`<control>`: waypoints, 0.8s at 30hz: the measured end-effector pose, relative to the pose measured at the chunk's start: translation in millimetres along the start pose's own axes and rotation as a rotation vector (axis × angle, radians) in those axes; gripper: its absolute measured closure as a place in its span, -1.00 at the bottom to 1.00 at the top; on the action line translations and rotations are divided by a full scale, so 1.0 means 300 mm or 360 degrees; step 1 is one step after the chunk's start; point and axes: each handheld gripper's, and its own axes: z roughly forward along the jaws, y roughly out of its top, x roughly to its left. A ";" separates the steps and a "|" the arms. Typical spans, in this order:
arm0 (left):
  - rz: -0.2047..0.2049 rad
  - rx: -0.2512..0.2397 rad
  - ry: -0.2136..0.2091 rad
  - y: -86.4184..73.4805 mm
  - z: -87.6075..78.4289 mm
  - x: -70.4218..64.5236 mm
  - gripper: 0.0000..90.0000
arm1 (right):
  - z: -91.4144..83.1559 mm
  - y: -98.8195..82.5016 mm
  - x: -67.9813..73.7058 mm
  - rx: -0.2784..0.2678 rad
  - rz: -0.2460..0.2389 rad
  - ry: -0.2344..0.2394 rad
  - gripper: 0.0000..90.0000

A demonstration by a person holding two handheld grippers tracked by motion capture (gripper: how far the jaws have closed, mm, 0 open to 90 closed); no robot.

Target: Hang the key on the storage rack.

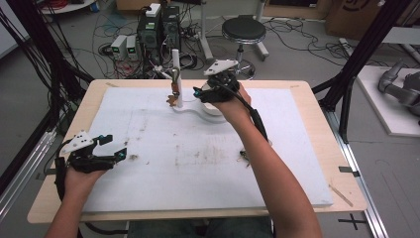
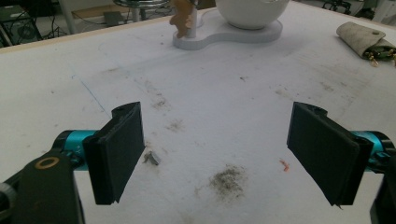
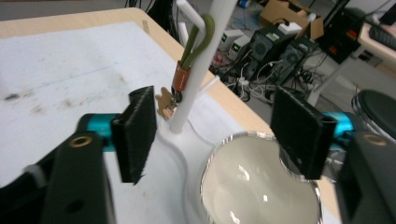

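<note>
Landmark for all places: white stand (image 1: 198, 106), far centre of desk.

- R gripper (image 3: 219, 133): fingers (image 3: 137, 133) wide apart, nothing between them. Held just above the stand, over its white bowl (image 3: 259, 186); bowl lies below and between the fingers, apart from both. In the high view the R gripper (image 1: 218, 89) sits right at the stand's bowl end.
- L gripper (image 2: 224, 156): fingers (image 2: 121, 149) wide apart, nothing held. In the high view the L gripper (image 1: 106, 151) is well apart from the stand, near-left of it, by the desk's left edge. Its pads hang over bare mat.
- Stand, detail: white upright post (image 3: 201, 65) rises from the base's end opp. the bowl. A green loop w/ brown tag & small tan charm (image 3: 180, 81) hangs on the post, just beyond the R gripper's left finger, not touching it.
- Small pouch w/ keys (image 2: 364, 42): on mat, near-right of stand, well apart from it; partly behind the R forearm in the high view.
- Surface: white mat (image 1: 148, 173) w/ dirt smudges, crumbs, faint lines; lies on a light wood desk (image 1: 346, 193).
- Room, beyond stand: grey floor, tangled cables, PC towers (image 1: 158, 27), round black stool (image 1: 243, 30). Black frame posts left & right of desk.
</note>
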 end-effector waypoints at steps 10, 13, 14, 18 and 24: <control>0.0012 -0.0011 0.0001 0.010 0.009 -0.008 -0.58 | -0.171 -0.155 -0.034 -0.0039 0.0006 -0.0061 -0.30; 0.0013 -0.0016 0.0007 0.012 0.011 -0.009 -0.58 | -0.223 -0.226 -0.048 -0.0062 0.0070 -0.0063 -0.31; 0.0013 -0.0016 0.0007 0.012 0.011 -0.009 -0.58 | -0.223 -0.226 -0.048 -0.0062 0.0070 -0.0063 -0.31; 0.0018 -0.0016 0.0004 0.014 0.016 -0.007 -0.58 | -0.272 -0.316 -0.067 -0.0087 0.0130 -0.0052 -0.34; 0.0020 -0.0021 0.0005 0.017 0.015 -0.006 -0.58 | -0.316 -0.410 -0.076 -0.0096 0.0223 -0.0047 -0.40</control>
